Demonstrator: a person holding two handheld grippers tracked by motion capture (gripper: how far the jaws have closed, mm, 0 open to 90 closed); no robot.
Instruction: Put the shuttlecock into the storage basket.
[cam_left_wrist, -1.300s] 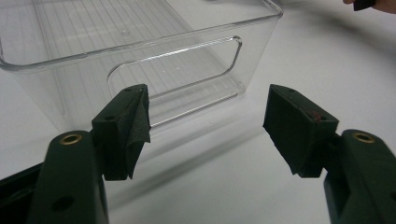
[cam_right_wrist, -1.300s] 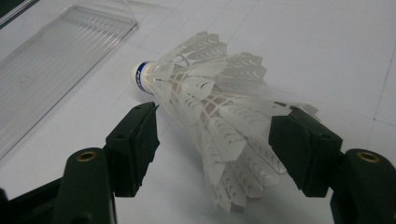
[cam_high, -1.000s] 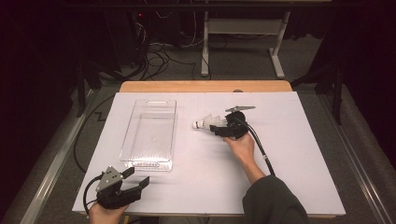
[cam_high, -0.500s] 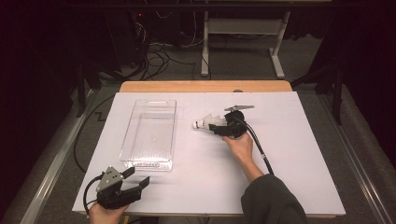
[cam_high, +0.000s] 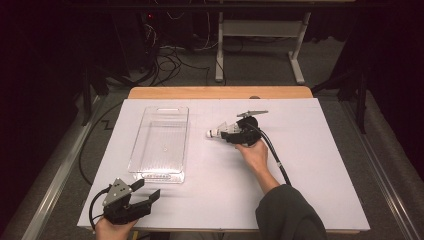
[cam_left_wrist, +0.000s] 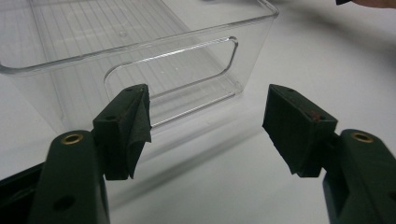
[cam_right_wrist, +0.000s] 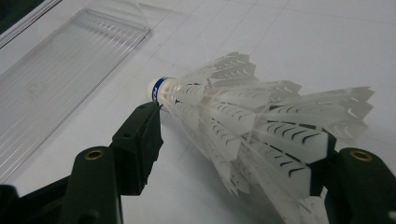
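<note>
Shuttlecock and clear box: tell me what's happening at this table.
A person holds a gripper in each hand at a white table. The right gripper has a white shuttlecock between its jaws, out to the right of the clear plastic box, cork end pointing toward the box. Whether the jaws are actually pinching it is hard to tell. The left gripper sits open near the table's front edge, facing the box's near end.

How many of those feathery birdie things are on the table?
1. The shuttlecock lies between the jaws of the right gripper, right of the clear bin, its cork tip pointing toward the bin. None seem hidden.
</note>
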